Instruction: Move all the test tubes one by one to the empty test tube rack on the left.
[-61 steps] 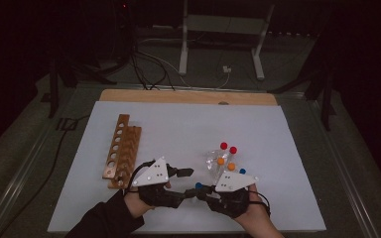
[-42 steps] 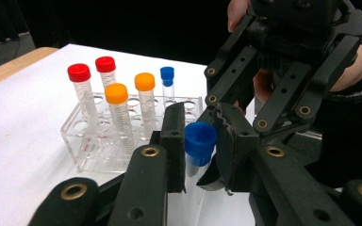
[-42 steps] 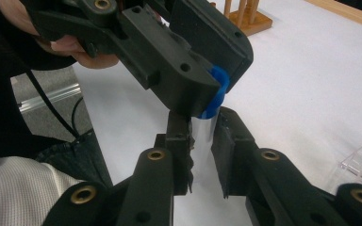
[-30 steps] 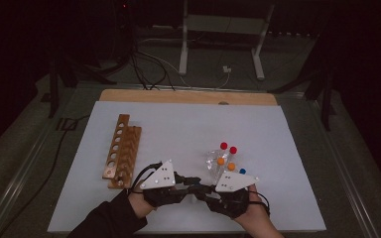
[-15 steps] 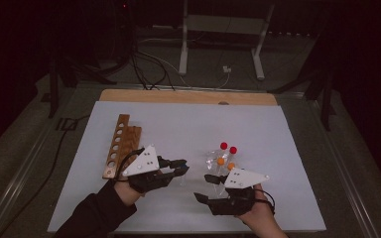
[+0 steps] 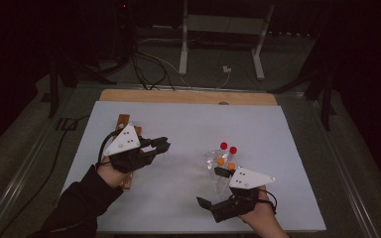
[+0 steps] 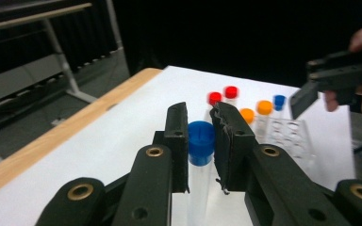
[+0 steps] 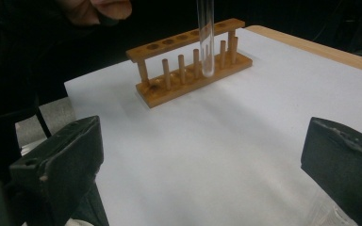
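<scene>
My left gripper (image 6: 161, 145) (image 7: 201, 123) is shut on a clear tube with a blue cap (image 7: 201, 140), held upright above the white mat. It hovers just right of the wooden tube rack (image 6: 123, 122) (image 8: 188, 61). In the right gripper view the tube (image 8: 206, 37) hangs in front of the rack. My right gripper (image 6: 211, 187) (image 8: 202, 160) is near the front edge; its jaws have just been opening and stand wide, with nothing between them. Beyond it, several tubes with red caps (image 6: 228, 147) (image 7: 215, 98) and orange caps (image 6: 221, 161) (image 7: 264, 107) stand in a clear holder (image 7: 290, 136).
The white mat (image 6: 193, 119) lies on a wooden board (image 6: 188, 96). Cables and metal stand legs (image 6: 183, 54) sit on the floor behind the table. A blue-capped tube (image 7: 278, 101) stands among the red and orange ones.
The grippers were together at the front middle. The left one has gone left and up toward the wooden rack with the tube. The right one has opened and pulled back.
</scene>
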Action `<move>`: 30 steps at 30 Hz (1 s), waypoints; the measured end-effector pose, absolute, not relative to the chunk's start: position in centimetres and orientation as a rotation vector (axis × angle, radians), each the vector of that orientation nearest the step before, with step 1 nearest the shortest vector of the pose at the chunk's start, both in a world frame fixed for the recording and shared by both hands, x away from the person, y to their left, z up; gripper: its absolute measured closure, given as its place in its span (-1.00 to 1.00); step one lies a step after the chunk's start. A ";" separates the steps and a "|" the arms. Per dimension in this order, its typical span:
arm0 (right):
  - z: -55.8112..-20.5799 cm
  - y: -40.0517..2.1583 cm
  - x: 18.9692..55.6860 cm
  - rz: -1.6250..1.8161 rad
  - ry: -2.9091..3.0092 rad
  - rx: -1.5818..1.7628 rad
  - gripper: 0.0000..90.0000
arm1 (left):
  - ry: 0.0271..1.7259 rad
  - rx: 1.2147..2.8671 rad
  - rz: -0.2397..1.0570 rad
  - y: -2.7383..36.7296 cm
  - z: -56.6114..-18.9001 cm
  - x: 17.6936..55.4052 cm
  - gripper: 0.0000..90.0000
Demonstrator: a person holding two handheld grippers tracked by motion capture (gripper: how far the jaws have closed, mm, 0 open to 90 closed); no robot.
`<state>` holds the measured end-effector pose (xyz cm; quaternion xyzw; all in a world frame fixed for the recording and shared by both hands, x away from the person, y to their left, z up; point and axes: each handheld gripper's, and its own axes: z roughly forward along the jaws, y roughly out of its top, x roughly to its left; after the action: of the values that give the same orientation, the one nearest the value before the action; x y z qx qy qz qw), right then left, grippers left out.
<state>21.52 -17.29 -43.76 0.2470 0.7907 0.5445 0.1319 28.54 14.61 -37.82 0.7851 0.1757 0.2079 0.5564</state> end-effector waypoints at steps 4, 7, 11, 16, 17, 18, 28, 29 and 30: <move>-43.6 -17.5 21.6 1.597 2.286 0.730 -1.00 | 0.454 1.842 0.531 15.9 -37.1 29.3 0.73; -43.5 -17.6 21.5 1.612 2.282 0.745 -1.00 | 0.482 1.832 0.562 16.8 -36.8 29.9 0.73; -43.5 -17.7 21.6 1.630 2.277 0.754 -1.00 | 0.531 1.815 0.590 17.9 -36.6 30.7 0.73; -43.4 -17.7 21.5 1.629 2.276 0.748 -1.00 | 0.590 1.808 0.625 19.1 -36.6 31.8 0.73; -43.3 -17.7 21.5 1.633 2.273 0.748 -1.00 | 0.600 1.808 0.633 19.3 -36.6 32.1 0.73; -43.3 -17.7 21.5 1.633 2.278 0.745 -1.00 | 0.609 1.809 0.645 19.5 -36.6 32.3 0.73; -43.3 -17.8 21.5 1.630 2.267 0.744 -1.00 | 0.726 1.757 0.717 22.0 -36.4 34.3 0.73; -43.3 -17.8 21.5 1.631 2.265 0.738 -1.00 | 0.726 1.757 0.717 22.0 -36.4 34.3 0.73; -43.3 -17.8 21.5 1.631 2.268 0.737 -1.00 | 0.746 1.757 0.737 22.5 -36.5 34.7 0.73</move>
<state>21.46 -17.79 -43.32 0.2531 0.7787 0.5601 0.1257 34.75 22.49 -36.46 0.7332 0.3112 0.3077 0.5205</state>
